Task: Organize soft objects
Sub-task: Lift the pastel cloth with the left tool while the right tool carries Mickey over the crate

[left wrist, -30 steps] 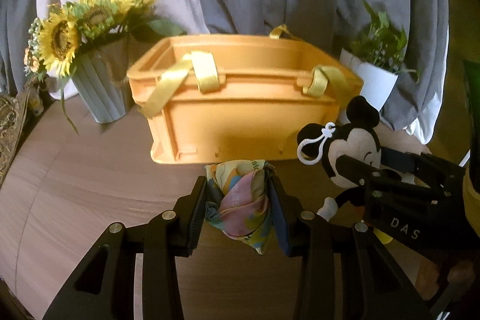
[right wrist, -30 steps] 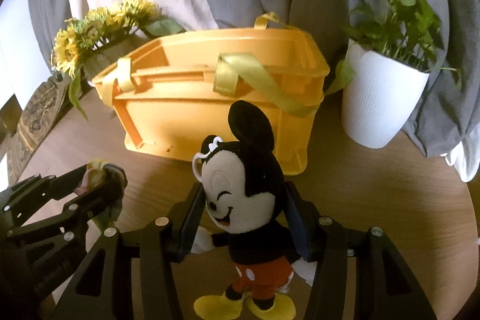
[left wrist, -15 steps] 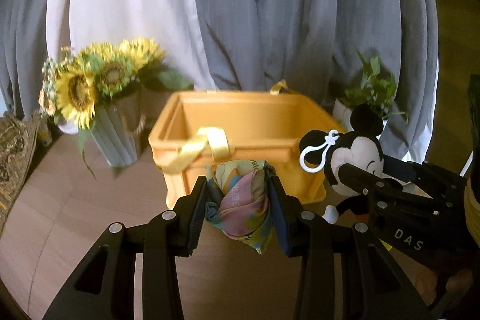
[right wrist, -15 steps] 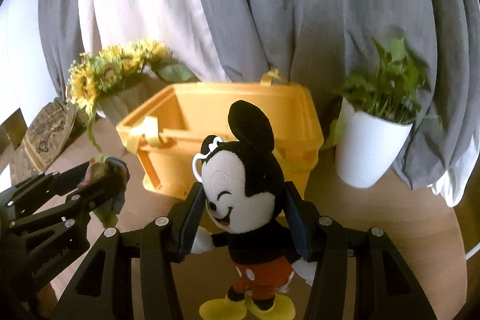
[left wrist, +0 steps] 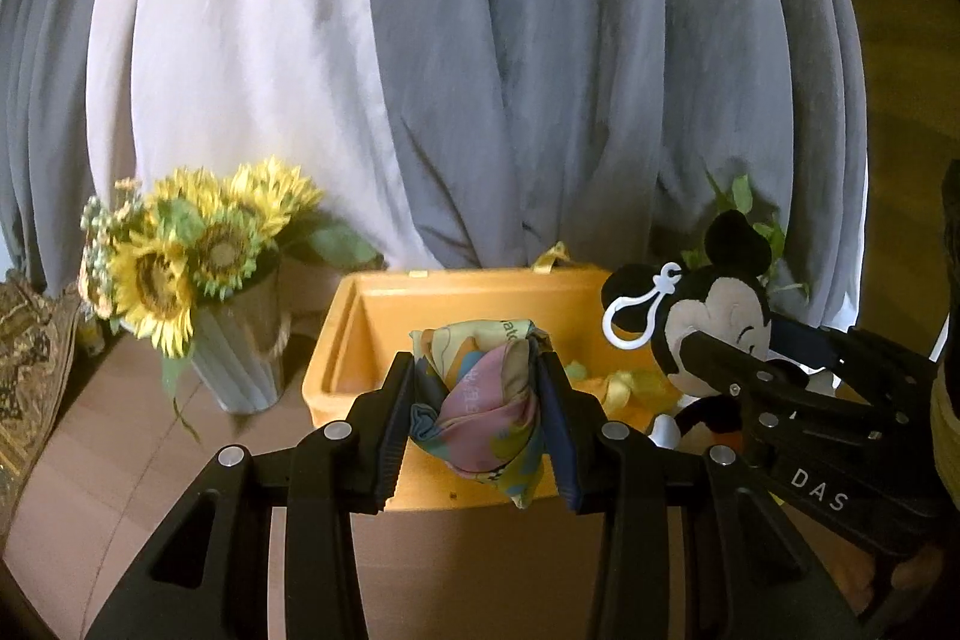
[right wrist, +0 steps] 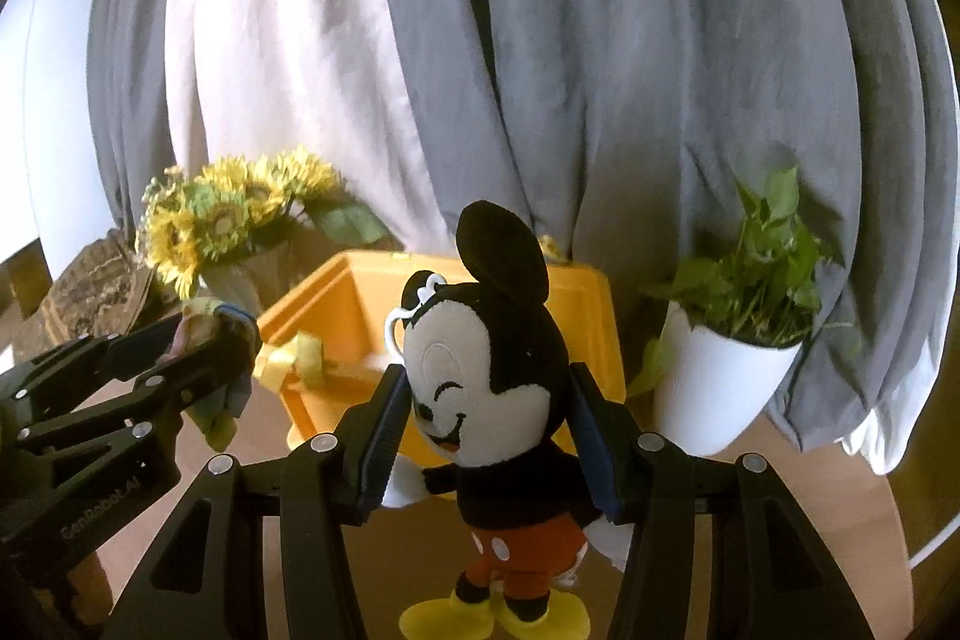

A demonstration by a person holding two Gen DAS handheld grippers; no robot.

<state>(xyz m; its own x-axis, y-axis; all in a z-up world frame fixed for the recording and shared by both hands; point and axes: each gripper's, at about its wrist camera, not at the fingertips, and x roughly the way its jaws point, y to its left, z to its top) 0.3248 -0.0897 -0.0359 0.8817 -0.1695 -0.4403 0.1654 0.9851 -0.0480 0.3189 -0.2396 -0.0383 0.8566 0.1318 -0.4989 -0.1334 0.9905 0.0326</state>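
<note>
My left gripper is clamped on a folded pastel cloth, held up in front of the orange crate, around its near rim. My right gripper is clamped on the mouse plush at head level, upright, feet dangling, also in front of the crate. Plush sits just right of the cloth. Yellow straps hang over the crate edge. Sunflower vase left of the crate, white potted plant right, gray and white curtains behind, wooden table below.
</note>
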